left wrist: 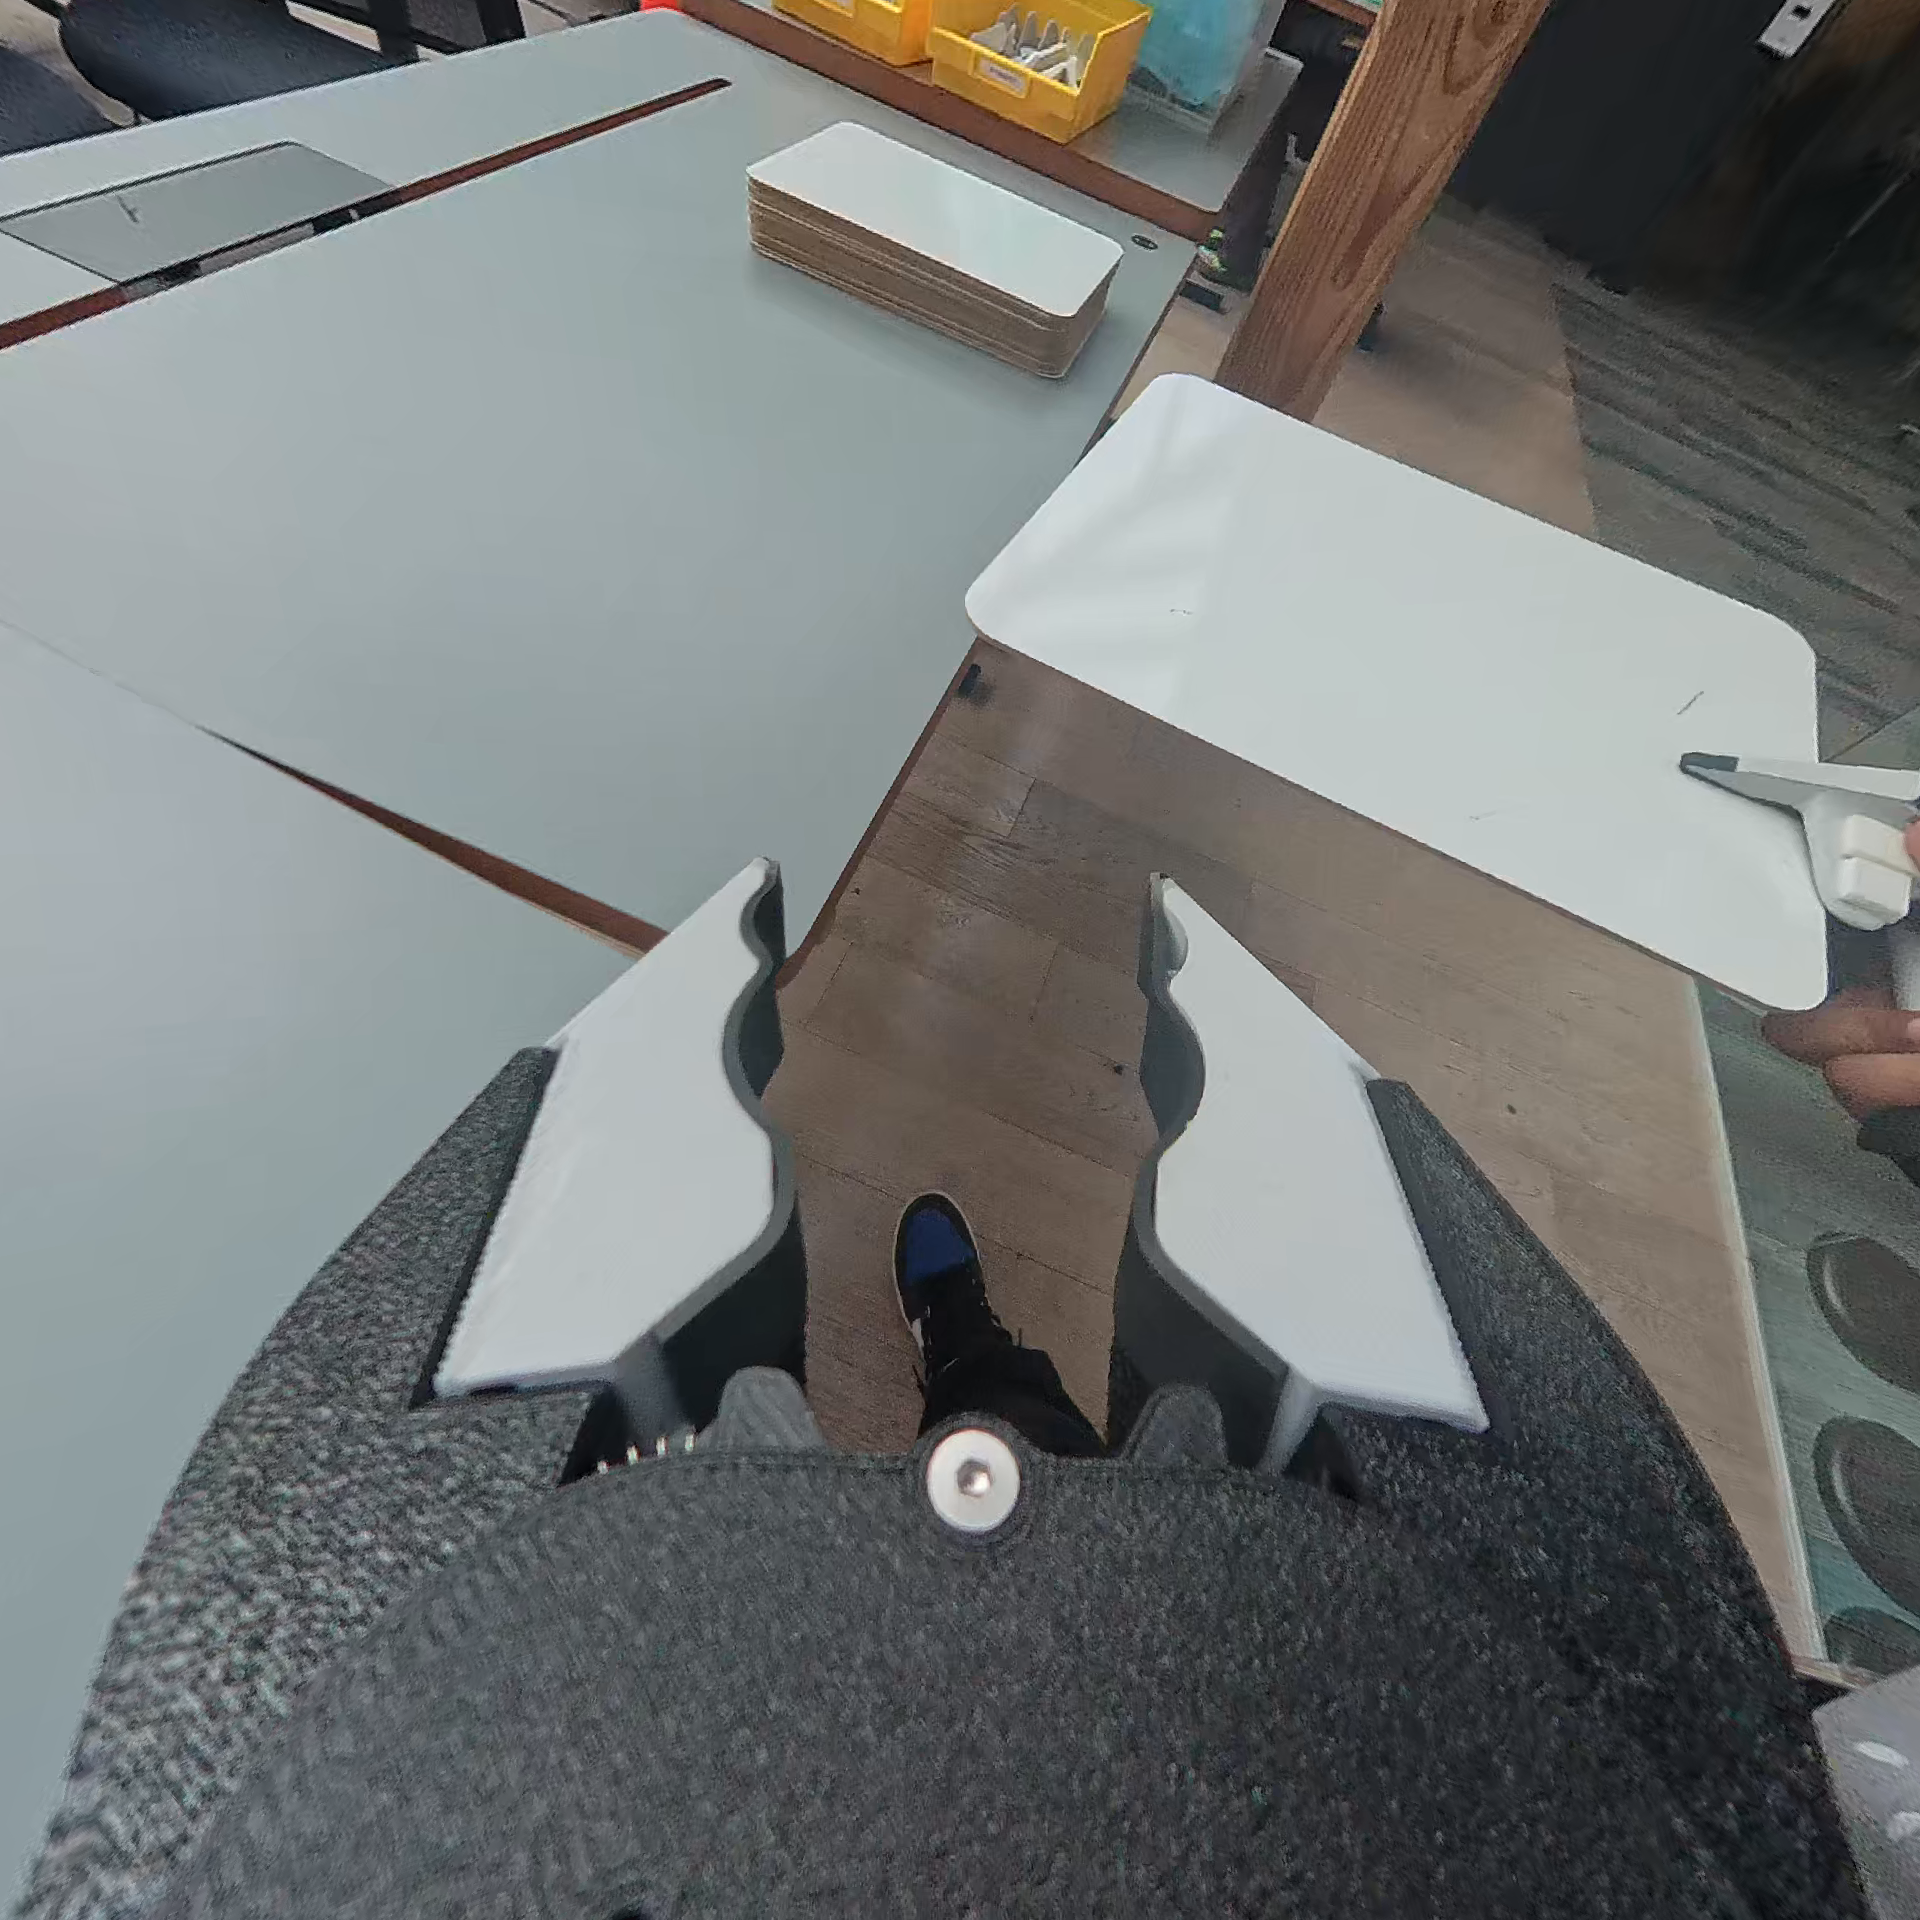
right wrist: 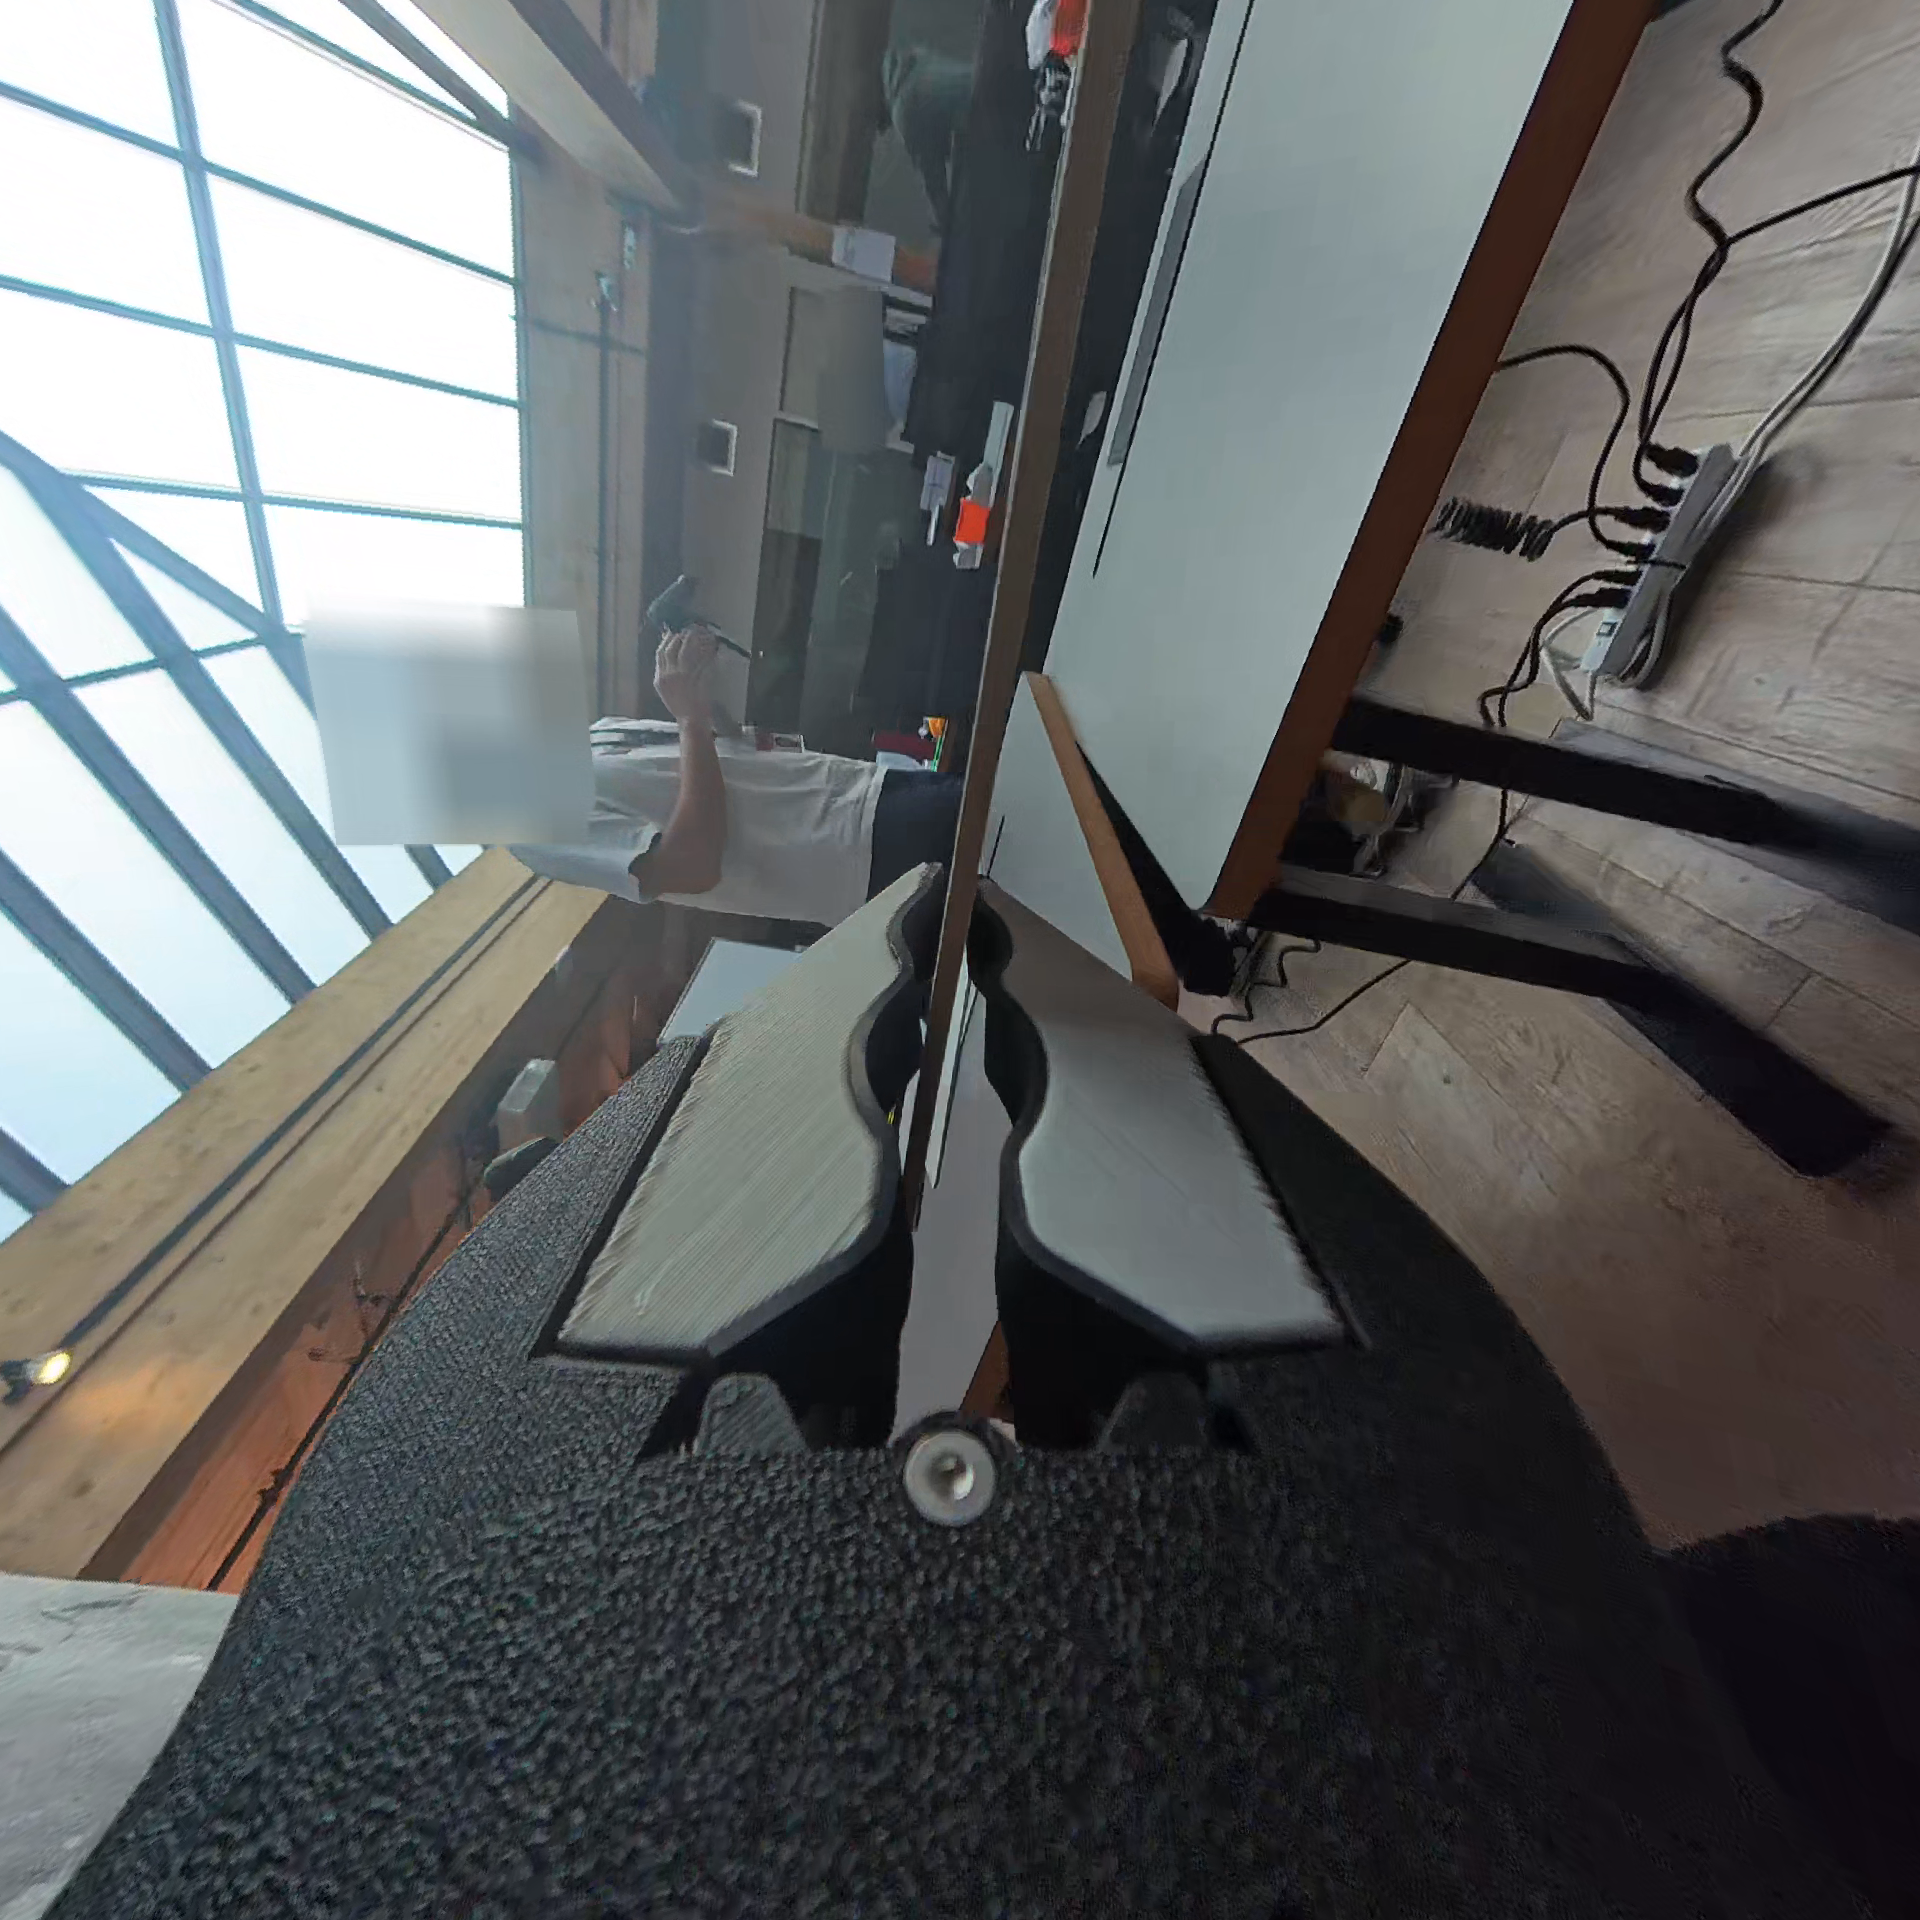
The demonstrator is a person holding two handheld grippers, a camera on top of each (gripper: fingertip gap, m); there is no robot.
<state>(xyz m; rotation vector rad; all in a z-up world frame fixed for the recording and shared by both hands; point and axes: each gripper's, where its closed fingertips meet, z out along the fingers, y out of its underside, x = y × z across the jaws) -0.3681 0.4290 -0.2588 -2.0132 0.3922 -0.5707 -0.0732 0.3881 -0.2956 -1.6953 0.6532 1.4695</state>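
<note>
Left wrist view: the left gripper (left wrist: 961, 894) hangs over the near right edge of the grey worktop (left wrist: 468, 499), tilted down toward the wood floor (left wrist: 1039, 883). Its jaws stand wide apart with nothing between them; a shoe (left wrist: 940, 1262) shows on the floor through the gap. To the right, a single white board (left wrist: 1392, 665) with rounded corners is held flat in the air off the worktop's edge, above the floor. The right gripper (left wrist: 1704, 767) pinches the board's right edge, one finger lying on its top face. At the far side of the worktop sits a stack of boards (left wrist: 935, 244), white on top with brown edges. Beyond it, yellow bins (left wrist: 1029, 62) and a wooden post (left wrist: 1382, 187).

Right wrist view: the camera is rolled on its side, so the room appears turned. The right gripper (right wrist: 958, 883) is clamped on the white board (right wrist: 951, 997), seen edge-on as a thin brown line running away between the fingers. This view alone shows the grey worktop (right wrist: 1226, 499) from the side with its black legs (right wrist: 1558, 769), a power strip (right wrist: 1673, 561) with cables on the floor, large windows (right wrist: 260, 364), and a person (right wrist: 748, 821) in a white shirt standing far off.
</note>
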